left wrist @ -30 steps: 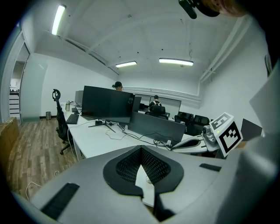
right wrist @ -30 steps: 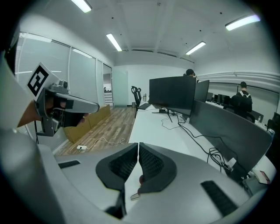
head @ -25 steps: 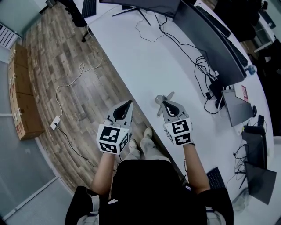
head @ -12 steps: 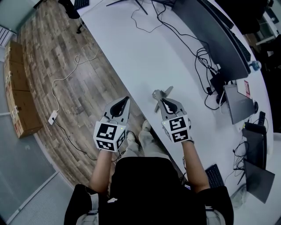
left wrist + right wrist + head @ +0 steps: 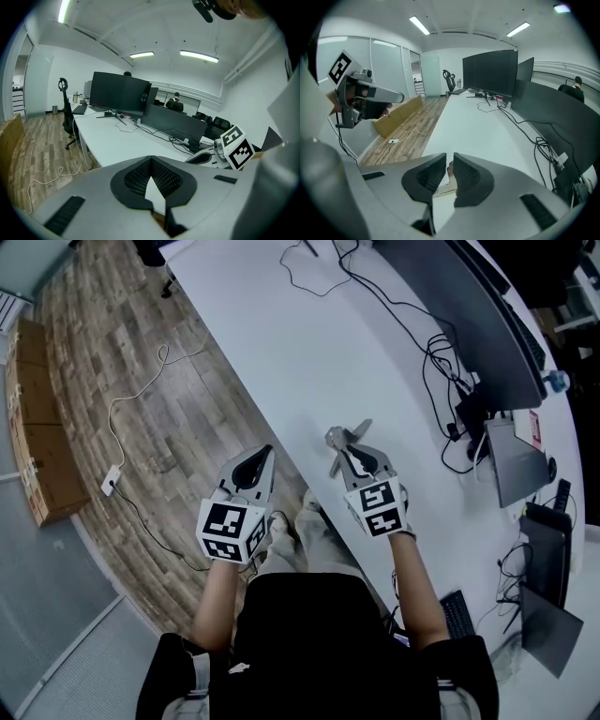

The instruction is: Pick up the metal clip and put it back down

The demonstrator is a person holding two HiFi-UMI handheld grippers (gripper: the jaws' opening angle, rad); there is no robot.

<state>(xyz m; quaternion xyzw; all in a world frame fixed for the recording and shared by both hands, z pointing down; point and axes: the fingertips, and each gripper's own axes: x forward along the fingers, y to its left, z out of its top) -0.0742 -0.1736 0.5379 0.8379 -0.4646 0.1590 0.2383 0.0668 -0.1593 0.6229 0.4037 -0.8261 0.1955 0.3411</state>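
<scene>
Nearest the operator, off the near edge of the surface [image 5: 309,343] and above the wooden floor [image 5: 122,352], the left gripper [image 5: 268,453] is idle. Its fingers [image 5: 164,176] meet at the tips and there is nothing between them. Just beyond it, over the near part of the surface, the right gripper [image 5: 346,451] points away from the operator. Its fingers [image 5: 464,176] are pressed almost together and pinch the metal clip [image 5: 345,435], of which a thin part shows in the narrow gap in the right gripper view. In the head view the arms of the clip splay out past the fingertips. The views do not show for certain whether the clip is clear of the surface, but the right gripper view looks out level over the surface from above it, which suggests that the clip is lifted. Compared with the head views of the last second, little has changed. The right fingers hold the same pinch, the clip keeps the same attitude in them, and the left gripper has not joined in. The whole scene has drifted slightly in the frame, most likely because the head moved. By this reading the pick-up half of the task is done and the clip is being held; it has not yet been put back down. Farther off, cables [image 5: 441,362] trail across the surface to the monitors [image 5: 469,296] at its far side.
</scene>
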